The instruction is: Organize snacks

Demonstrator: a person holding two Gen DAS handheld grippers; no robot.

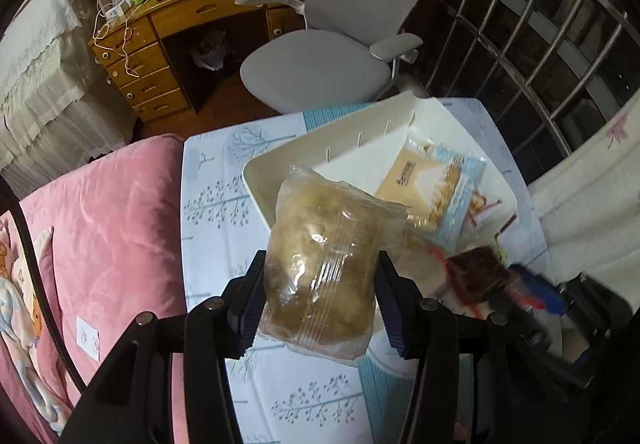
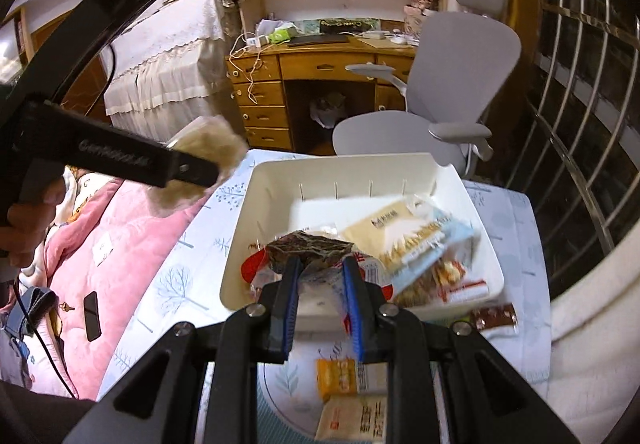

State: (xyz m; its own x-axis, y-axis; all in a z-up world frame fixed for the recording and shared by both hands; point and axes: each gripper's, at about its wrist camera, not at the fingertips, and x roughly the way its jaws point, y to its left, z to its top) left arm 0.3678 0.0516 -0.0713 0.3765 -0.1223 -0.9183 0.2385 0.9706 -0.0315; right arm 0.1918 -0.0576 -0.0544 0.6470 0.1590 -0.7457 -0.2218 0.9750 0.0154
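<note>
My left gripper (image 1: 320, 284) is shut on a clear-wrapped pale bun (image 1: 324, 260) and holds it in the air, just left of the near corner of the white bin (image 1: 280, 152). In the right wrist view the left gripper (image 2: 196, 170) and the bun (image 2: 208, 148) hang to the left of the bin (image 2: 256, 236). My right gripper (image 2: 320, 272) is shut on a dark brown snack packet (image 2: 308, 248) over the bin's near side. In the left wrist view this packet (image 1: 480, 276) is blurred. A beige packet (image 2: 396, 228) and other snacks lie in the bin.
An orange packet (image 2: 340, 376), a beige packet (image 2: 356, 420) and a small brown packet (image 2: 494, 316) lie on the tree-print tablecloth (image 2: 180, 284). A pink quilt (image 1: 112, 228) with a phone (image 2: 92, 310) is on the left. A grey chair (image 1: 320, 60) and a wooden desk (image 1: 168, 56) stand behind.
</note>
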